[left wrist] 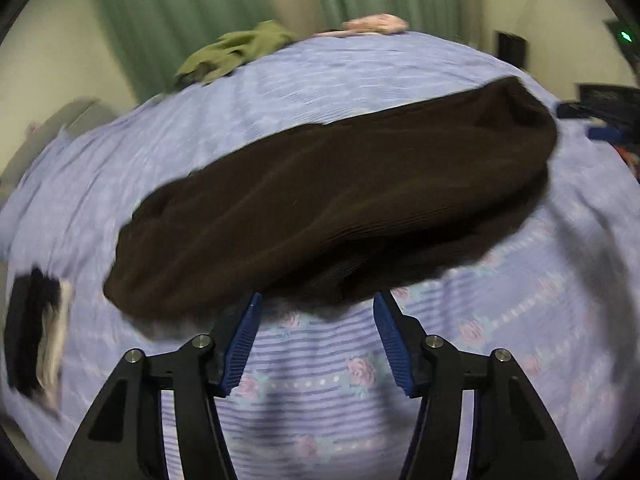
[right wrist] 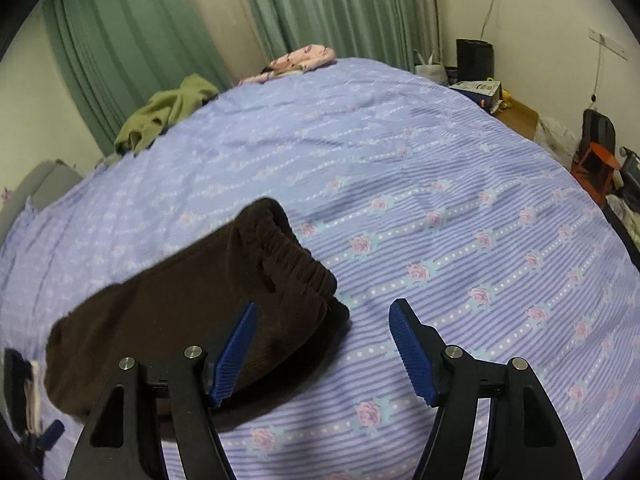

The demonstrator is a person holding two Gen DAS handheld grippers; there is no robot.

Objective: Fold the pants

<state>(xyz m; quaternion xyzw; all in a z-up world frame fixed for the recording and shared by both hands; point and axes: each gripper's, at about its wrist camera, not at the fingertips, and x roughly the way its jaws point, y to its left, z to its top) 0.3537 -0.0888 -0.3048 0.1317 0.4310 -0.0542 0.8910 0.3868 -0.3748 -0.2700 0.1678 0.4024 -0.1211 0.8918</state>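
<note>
while your left gripper (left wrist: 318,300) hangs spread wide with nothing between its blue pads, the dark brown pants (left wrist: 332,204) lie lengthwise on the bedspread (left wrist: 320,380), just past its fingertips. your right gripper (right wrist: 322,308) is likewise released, its left finger over the pants (right wrist: 192,304) near the gathered elastic waistband (right wrist: 296,256). you're working on a lavender sheet (right wrist: 460,184) striped with rose rows. at the far edge sit an olive garment (right wrist: 168,112) and a pink cloth (right wrist: 304,58), before green curtains (right wrist: 132,40). a black-and-white item (left wrist: 38,332) lies at the left. boxes and bags (right wrist: 480,88) line the pale wall to the right.
</note>
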